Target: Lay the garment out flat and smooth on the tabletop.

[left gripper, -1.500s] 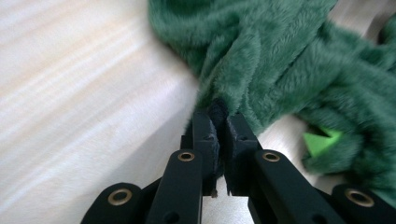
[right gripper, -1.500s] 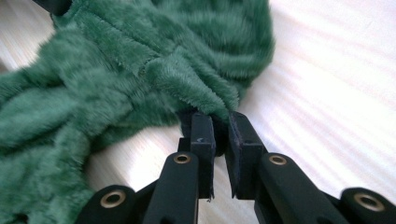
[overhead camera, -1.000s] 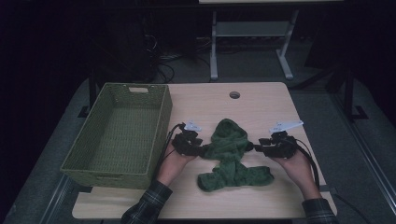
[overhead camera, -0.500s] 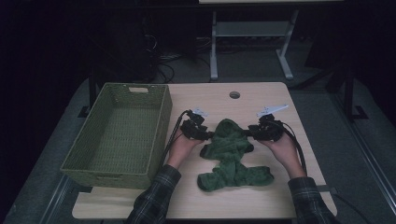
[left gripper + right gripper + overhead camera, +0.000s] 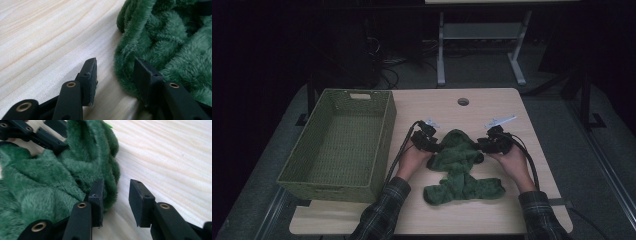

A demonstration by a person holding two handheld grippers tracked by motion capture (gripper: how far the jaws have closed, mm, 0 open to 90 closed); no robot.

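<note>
1. Near the middle of the pale wooden table (image 5: 492, 107), a crumpled dark-green fleece cloth (image 5: 458, 167) lay flat, with the empty olive-green woven basket (image 5: 339, 142) at its 9 o'clock.
2. At the cloth's 10 o'clock, the left gripper (image 5: 115, 72) stood partly open; the cloth's fuzzy edge sat between the jaws, one of them buried in the pile, yet nothing was clamped.
3. At the cloth's 2 o'clock, the right gripper (image 5: 116, 197) was likewise partly open, straddling the opposite edge with no pinch made; its jaws had just been closing slightly.
4. Judging by this, the step in hand was seizing the cloth's upper edge on both sides; the next move called for closing both pairs of jaws firmly on the fabric before lifting.
5. No brand, label or writing could be read anywhere.
</note>
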